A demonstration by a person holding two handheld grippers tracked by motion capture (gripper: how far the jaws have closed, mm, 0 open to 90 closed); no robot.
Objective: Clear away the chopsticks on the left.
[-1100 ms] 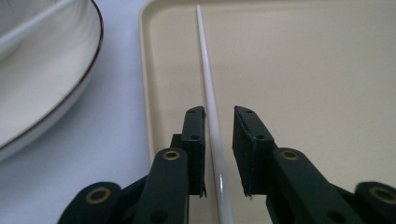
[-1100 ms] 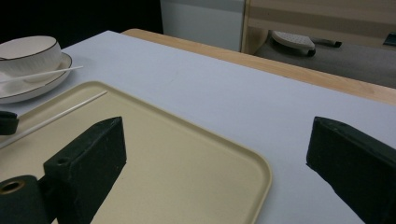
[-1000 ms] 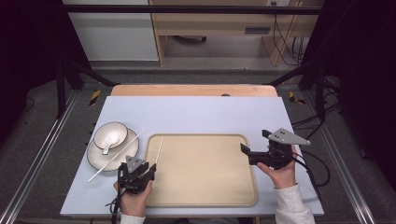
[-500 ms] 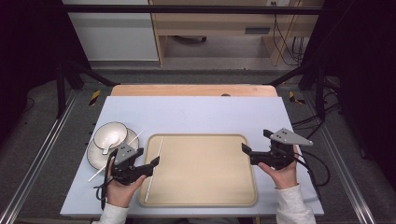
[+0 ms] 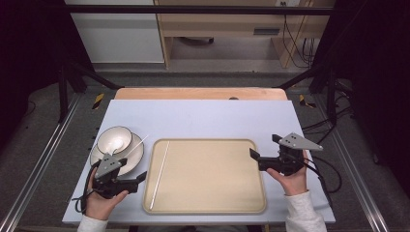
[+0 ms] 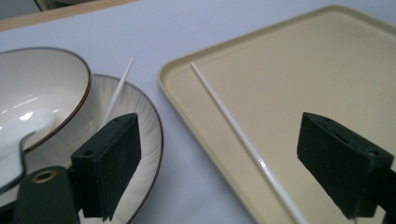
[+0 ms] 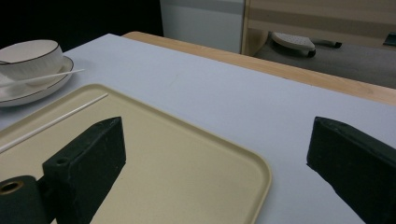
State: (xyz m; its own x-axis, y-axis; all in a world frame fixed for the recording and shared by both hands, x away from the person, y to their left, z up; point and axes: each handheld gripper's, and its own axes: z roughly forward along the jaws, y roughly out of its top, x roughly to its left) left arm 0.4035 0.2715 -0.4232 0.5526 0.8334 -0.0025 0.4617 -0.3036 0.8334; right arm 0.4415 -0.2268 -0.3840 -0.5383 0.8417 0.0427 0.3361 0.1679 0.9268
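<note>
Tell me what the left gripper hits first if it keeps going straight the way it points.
Probably the tray rim, then the white stick lying in it; the left gripper is open and aimed there.

High view: fixed overhead on the person's side, looking forward and down over the whole table. Left gripper view: rides low and close, looking out between its own jaws, plate under the left jaw, tray ahead and right. Right gripper view: low, looking across the tray toward the bowl far left. Both gripper views share the tray and the chopstick lying on it.
</note>
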